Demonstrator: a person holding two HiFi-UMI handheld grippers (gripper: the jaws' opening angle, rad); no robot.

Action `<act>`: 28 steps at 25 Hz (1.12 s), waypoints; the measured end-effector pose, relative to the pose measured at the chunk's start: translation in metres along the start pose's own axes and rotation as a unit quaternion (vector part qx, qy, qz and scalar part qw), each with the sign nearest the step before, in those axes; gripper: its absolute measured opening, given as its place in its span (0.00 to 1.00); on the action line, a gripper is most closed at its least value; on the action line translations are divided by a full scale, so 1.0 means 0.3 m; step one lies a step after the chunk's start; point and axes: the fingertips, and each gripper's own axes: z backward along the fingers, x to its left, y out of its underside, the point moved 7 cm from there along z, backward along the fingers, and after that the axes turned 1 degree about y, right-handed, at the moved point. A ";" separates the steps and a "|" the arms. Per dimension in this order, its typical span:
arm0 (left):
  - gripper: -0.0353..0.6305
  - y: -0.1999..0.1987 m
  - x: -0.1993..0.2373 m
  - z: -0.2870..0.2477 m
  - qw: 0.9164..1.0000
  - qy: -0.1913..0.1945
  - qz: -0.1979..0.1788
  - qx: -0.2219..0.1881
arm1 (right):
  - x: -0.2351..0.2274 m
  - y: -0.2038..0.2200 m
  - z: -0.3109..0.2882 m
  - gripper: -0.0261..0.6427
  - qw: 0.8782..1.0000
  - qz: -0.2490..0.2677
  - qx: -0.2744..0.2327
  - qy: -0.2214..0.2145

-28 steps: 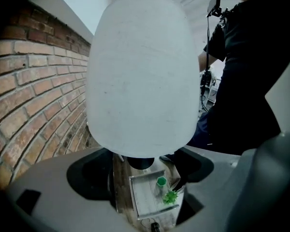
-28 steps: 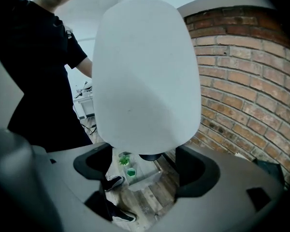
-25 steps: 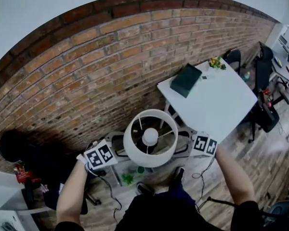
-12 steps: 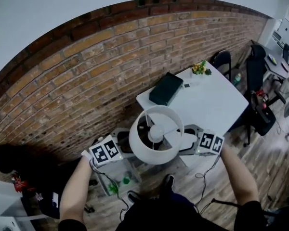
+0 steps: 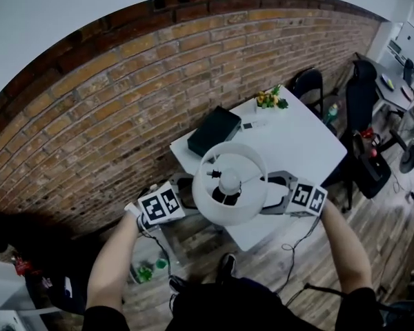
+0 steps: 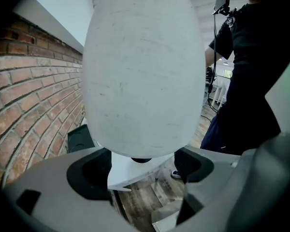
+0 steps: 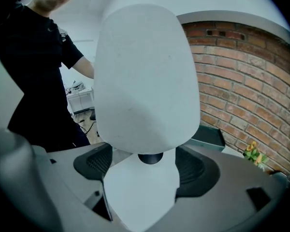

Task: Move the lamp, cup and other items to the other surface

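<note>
Left claw [image 5: 188,193] and right claw [image 5: 279,187] wide apart, lamp shade [image 5: 224,214] between them.

a red-brown brick wall [image 5: 124,102] curves across the back, with a plain pale grey wall [image 5: 62,26] above it. below lies a wooden plank floor [image 5: 393,212]. a black chair [image 5: 308,83] and a taller black office chair [image 5: 363,95] stand near the wall's right end, with a small green bottle [image 5: 331,112] between them. a thin black cable [image 5: 294,276] trails over the planks. two small green objects [image 5: 145,273] lie on the floor at lower left, too small to identify.
</note>
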 end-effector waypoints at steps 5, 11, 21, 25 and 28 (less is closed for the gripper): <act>0.65 -0.082 0.056 -0.148 1.000 0.010 -0.010 0.011 | -0.076 0.124 0.072 0.66 1.000 -0.014 0.011 0.012; 0.65 -0.140 0.111 -0.297 0.999 0.019 -0.021 0.031 | -0.144 0.264 0.108 0.66 0.999 -0.027 0.026 0.019; 0.62 -0.146 0.200 -0.414 0.999 -0.002 -0.007 0.034 | -0.226 0.362 0.119 0.66 0.997 -0.069 0.009 0.027; 0.61 -0.147 0.201 -0.415 1.000 -0.001 0.017 0.027 | -0.215 0.377 0.124 0.63 0.995 -0.094 -0.021 0.027; 0.61 -0.120 0.200 -0.413 0.999 -0.017 0.051 0.008 | -0.211 0.381 0.121 0.62 0.993 -0.109 -0.035 0.036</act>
